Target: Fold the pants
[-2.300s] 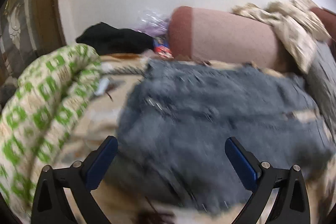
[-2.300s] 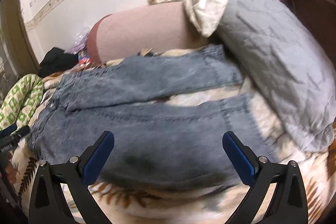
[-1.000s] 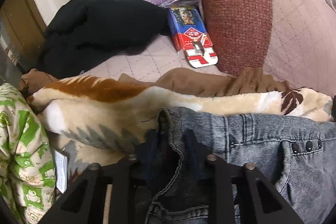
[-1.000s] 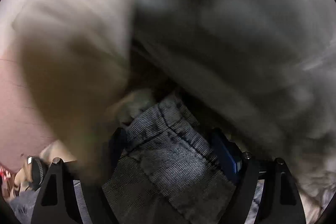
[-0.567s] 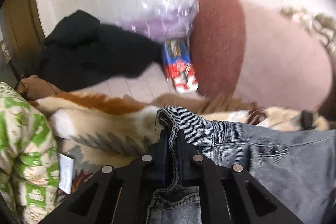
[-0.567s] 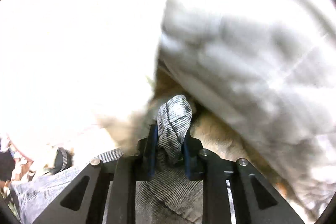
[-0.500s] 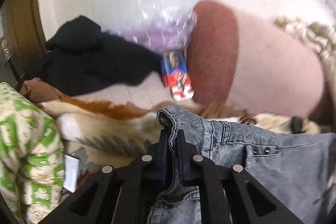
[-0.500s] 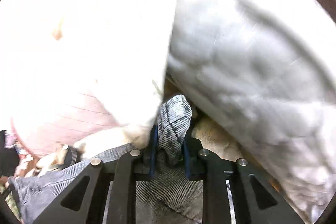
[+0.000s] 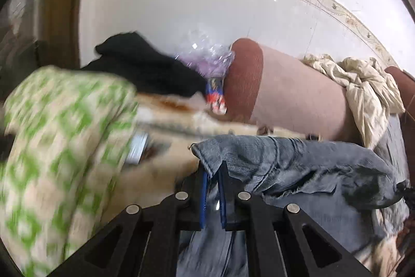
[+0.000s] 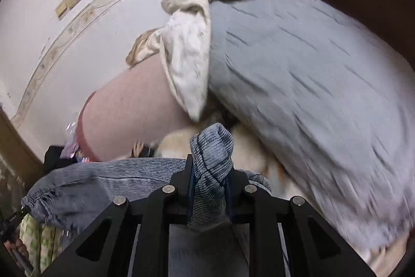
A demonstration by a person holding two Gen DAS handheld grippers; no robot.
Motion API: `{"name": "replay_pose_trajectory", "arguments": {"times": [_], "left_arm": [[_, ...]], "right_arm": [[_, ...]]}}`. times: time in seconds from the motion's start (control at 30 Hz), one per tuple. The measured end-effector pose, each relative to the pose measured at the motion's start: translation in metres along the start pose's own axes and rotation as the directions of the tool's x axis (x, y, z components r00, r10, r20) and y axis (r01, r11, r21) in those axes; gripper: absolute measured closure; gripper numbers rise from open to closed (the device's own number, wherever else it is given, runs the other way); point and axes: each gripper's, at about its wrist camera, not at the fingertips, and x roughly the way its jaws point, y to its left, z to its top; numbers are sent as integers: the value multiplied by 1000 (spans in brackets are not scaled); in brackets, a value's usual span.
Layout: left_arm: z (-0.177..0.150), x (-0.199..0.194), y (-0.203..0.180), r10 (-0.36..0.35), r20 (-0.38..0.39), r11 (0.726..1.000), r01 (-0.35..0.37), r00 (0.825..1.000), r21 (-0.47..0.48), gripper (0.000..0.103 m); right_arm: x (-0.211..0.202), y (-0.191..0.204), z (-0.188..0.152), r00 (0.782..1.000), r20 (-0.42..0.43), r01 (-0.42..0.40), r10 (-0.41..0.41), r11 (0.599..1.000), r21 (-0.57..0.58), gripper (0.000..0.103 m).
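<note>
Left gripper (image 9: 212,173) clamped on a corner of the jeans (image 9: 298,162); right gripper (image 10: 210,173) pinching a bunched denim fold. Jeans hang slung between the two, above a cream blanket (image 9: 160,160). Close by: green quilt (image 9: 59,136) left, pink bolster (image 9: 293,100) behind, grey pillow (image 10: 311,85) crowding right, black garment (image 9: 145,69).

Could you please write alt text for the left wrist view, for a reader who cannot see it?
The left gripper is shut on an edge of the grey-blue jeans, lifted above a patterned blanket. A green-and-white quilt lies left, a pink bolster behind.
</note>
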Motion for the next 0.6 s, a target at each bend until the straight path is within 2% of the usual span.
{"name": "replay_pose_trajectory", "arguments": {"times": [0.07,0.13,0.17,0.2,0.3,0.33,0.4,0.5,0.53,0.6], "left_arm": [[-34,-12,17,-7,-11,1000,7,1000,-29,95],[-67,-15,33,6,-44,997,-9,999,-73,95],[-81,-14,40,15,-67,995,-21,998,-99,95],[-93,-13,48,16,-90,991,-28,996,-130,95],[-113,-16,67,47,-127,977,-73,991,-201,97],[-113,-22,74,64,-121,971,-90,991,-220,97],[-108,-33,77,101,-82,968,-117,991,-222,97],[-97,-58,62,160,27,973,-153,987,-173,97],[-94,-64,54,163,64,976,-151,985,-156,97],[-89,-67,28,121,122,989,-109,985,-100,97]], "right_arm": [[-17,8,-31,999,-36,-17,17,1000,7,82],[-22,0,-60,993,-118,-25,28,999,25,78],[-23,-9,-75,985,-167,-29,37,998,51,71],[-26,-14,-88,979,-200,-29,44,997,77,60],[-47,-34,-113,971,-231,-35,63,992,122,49],[-54,-38,-115,968,-238,-50,80,990,129,49],[-67,-43,-116,971,-224,-57,86,989,133,48],[-82,-45,-108,986,-140,-69,87,989,131,47],[-83,-45,-106,989,-119,-75,91,988,136,46],[-75,-40,-95,991,-101,-74,87,989,127,43]]}}
